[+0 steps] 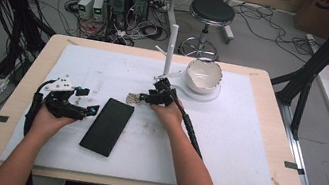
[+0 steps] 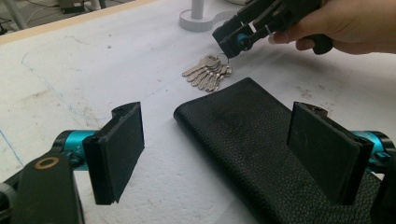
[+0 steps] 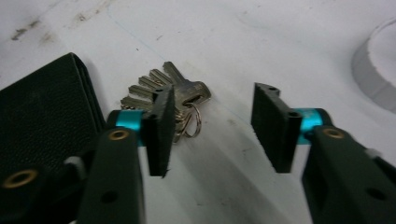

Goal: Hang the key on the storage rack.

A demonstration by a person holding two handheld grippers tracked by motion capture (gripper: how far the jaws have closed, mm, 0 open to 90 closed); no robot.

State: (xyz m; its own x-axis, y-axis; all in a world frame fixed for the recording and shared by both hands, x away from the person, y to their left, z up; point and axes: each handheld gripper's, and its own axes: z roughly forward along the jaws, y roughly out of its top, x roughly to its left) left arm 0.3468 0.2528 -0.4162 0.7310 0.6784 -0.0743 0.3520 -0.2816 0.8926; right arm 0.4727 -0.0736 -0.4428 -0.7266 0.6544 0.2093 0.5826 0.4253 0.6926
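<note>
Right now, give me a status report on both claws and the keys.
Left claw open, over the black wallet. Right claw part open at the keys, ring between the jaws, not gripped. Nothing in the way.

No words or numbers to read

Nothing here has letters, labels or brand names that can be made out. The black wallet (image 2: 261,140), the keys (image 3: 163,91) and the white bowl (image 1: 203,74) all look plain, with no writing on them.
</note>
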